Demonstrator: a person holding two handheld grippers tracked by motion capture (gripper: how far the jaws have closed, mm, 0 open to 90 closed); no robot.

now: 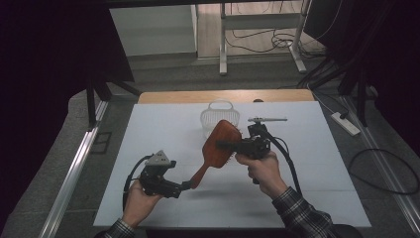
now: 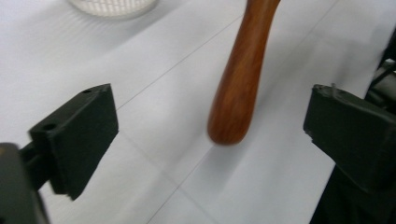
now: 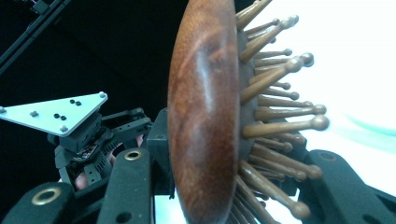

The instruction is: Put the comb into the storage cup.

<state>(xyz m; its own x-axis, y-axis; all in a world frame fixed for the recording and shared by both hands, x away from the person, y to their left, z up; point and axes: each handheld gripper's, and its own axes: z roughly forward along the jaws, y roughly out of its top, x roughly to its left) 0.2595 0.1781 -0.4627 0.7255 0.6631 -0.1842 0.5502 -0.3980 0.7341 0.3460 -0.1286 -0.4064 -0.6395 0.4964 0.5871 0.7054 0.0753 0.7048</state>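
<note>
High view first: the right gripper (image 1: pixel 236 147) has the wooden hairbrush (image 1: pixel 218 145) by its head, jaws clamped across it, brush held up off the white surface (image 1: pixel 163 129) with the handle slanting down toward the person. The left gripper (image 1: pixel 184 185) sits right at the handle's tip. Behind the brush stands a white basket (image 1: pixel 220 117), and a slim metal tool (image 1: pixel 266 119) lies off to its right.

Left gripper view now: jaws wide apart, and the brush handle (image 2: pixel 239 74) hangs between them, touching neither, its rounded end just above the surface.

Right gripper view: the brush head (image 3: pixel 205 116) sits edge-on, one jaw on the polished back, the other in among the wooden bristles (image 3: pixel 280 100). The left gripper's grey plate (image 3: pixel 53 113) shows beyond.

Looks like a handover in the making. To do it cleanly, the left gripper should come further up the handle so it grips more than the tapered tip, centre it, close firmly, and only then should the right one let go.
</note>
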